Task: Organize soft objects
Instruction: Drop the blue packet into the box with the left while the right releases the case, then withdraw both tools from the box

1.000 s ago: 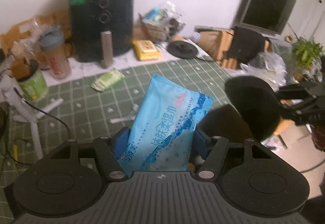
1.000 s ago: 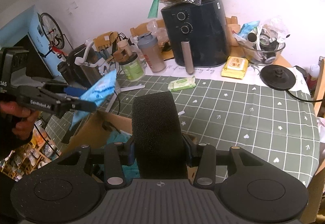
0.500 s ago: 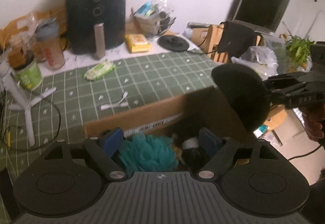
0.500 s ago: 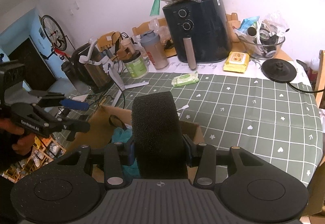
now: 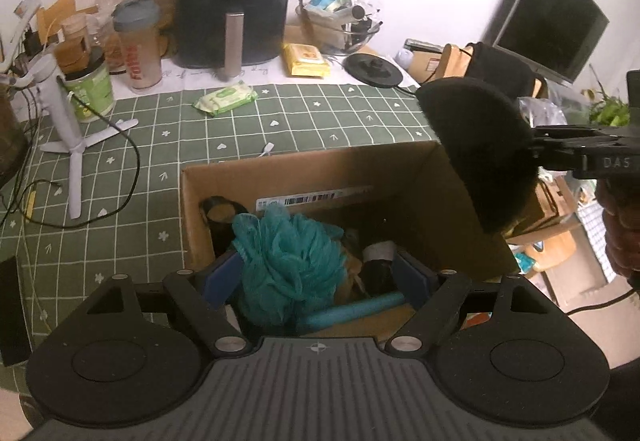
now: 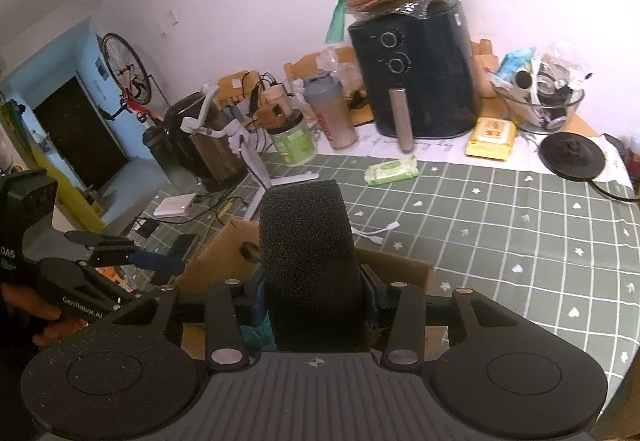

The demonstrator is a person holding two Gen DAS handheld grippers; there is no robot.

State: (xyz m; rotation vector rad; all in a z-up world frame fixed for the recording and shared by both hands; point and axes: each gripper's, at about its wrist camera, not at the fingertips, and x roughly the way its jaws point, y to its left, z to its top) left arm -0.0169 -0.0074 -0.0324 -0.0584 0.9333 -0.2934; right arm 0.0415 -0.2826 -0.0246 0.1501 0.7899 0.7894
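Observation:
An open cardboard box holds a teal bath pouf, dark items and a light-blue pack lying edge-on. My left gripper hangs over the box, pointing steeply down. It is open, its blue pads wide apart and pressing on nothing. From the right wrist view it shows at the left, beside the box. My right gripper is shut on a black foam sponge. That sponge hovers above the box's right wall.
On the green checked tablecloth lie a green wipes pack, a yellow pack and a white cable. Behind stand a black air fryer, a shaker bottle, a white stand and a kettle base.
The left gripper has let go of the blue wipes pack, which has dropped into the box. Its jaws have widened and it has moved over the box. The right still grips the sponge.

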